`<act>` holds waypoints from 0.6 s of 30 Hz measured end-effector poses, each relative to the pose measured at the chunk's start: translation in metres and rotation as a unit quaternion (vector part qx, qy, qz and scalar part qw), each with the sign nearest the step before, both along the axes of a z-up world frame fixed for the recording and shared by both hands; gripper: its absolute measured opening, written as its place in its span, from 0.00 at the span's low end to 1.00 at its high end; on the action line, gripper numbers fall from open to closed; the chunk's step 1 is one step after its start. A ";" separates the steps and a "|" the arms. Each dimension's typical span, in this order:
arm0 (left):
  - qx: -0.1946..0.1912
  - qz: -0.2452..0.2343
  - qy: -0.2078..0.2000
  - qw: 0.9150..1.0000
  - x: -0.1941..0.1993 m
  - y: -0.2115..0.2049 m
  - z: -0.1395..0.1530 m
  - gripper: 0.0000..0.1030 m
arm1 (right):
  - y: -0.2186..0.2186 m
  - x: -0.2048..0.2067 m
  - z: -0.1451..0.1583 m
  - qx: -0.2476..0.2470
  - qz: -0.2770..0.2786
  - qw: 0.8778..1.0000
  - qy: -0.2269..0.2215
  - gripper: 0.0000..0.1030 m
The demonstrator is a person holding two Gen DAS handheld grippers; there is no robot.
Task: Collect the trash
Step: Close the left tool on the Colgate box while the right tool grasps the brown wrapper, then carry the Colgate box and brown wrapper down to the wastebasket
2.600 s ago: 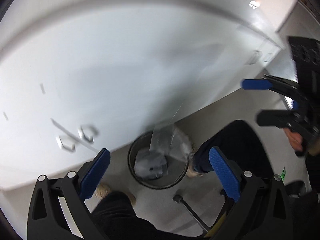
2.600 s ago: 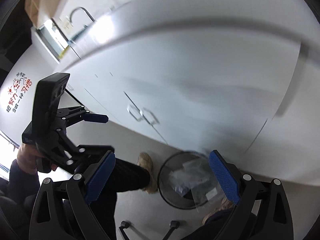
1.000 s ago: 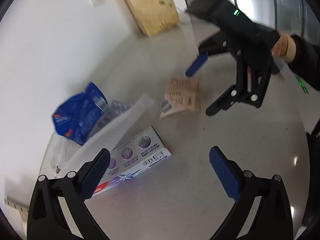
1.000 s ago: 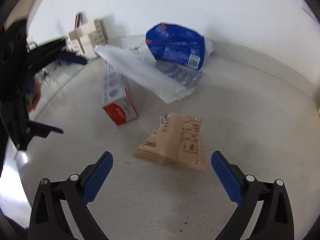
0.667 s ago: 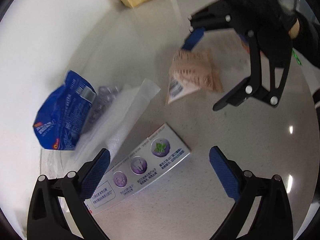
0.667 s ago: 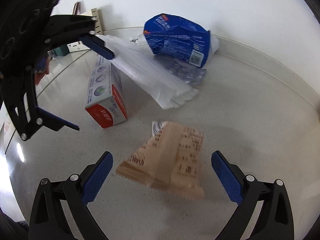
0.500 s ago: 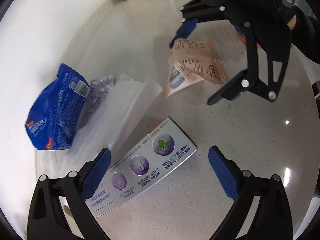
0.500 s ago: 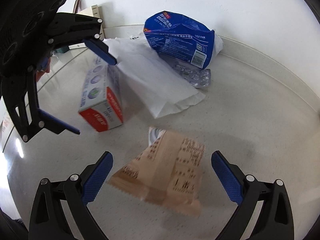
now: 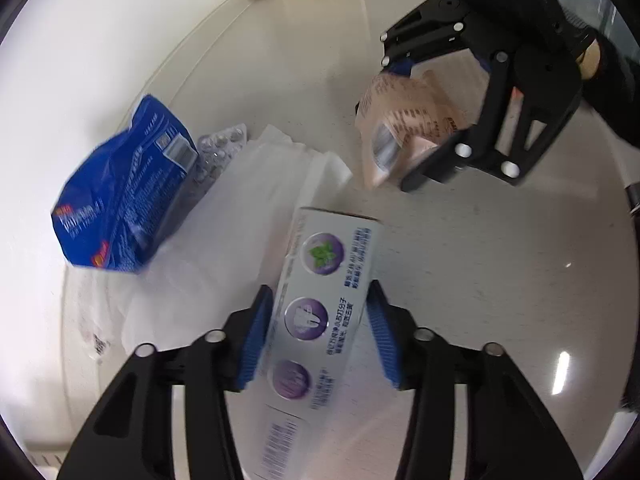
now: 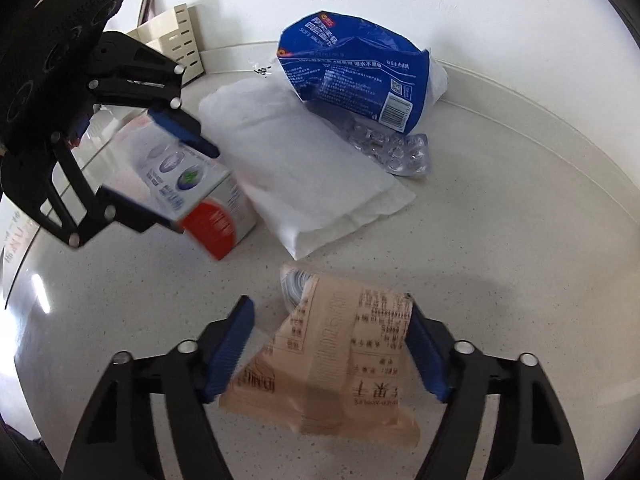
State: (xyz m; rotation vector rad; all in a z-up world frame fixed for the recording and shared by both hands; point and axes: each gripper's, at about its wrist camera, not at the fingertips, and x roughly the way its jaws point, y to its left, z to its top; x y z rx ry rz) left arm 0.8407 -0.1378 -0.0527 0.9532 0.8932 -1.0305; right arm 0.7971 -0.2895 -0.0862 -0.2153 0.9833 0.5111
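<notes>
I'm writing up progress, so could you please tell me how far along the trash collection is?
No finished pickup shows here. In hand: left gripper closing on the silver toothpaste box, right gripper around the tan snack packet. Left on the counter: blue plastic bag, white paper bag, blister pack.

We see bright, even light, glare streaks on the countertop (image 9: 560, 364) (strong fisheye bending at edges), motion blur on the toothpaste box (image 10: 188, 184).
</notes>
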 end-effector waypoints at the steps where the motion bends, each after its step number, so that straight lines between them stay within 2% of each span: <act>1: -0.003 0.002 0.005 1.000 -0.002 0.003 0.000 0.40 | 0.000 -0.001 0.000 0.005 -0.002 1.000 0.002 0.60; 5: -0.014 0.019 0.024 0.999 -0.008 0.009 0.007 0.37 | -0.001 -0.009 0.000 0.015 -0.005 1.000 -0.005 0.55; 10: -0.025 0.028 0.015 0.999 -0.019 0.019 0.014 0.37 | -0.009 -0.023 0.012 0.031 -0.030 0.999 -0.018 0.51; 18: -0.114 0.053 0.005 0.992 -0.045 0.056 0.061 0.37 | -0.018 -0.047 0.037 0.056 -0.059 0.996 -0.040 0.51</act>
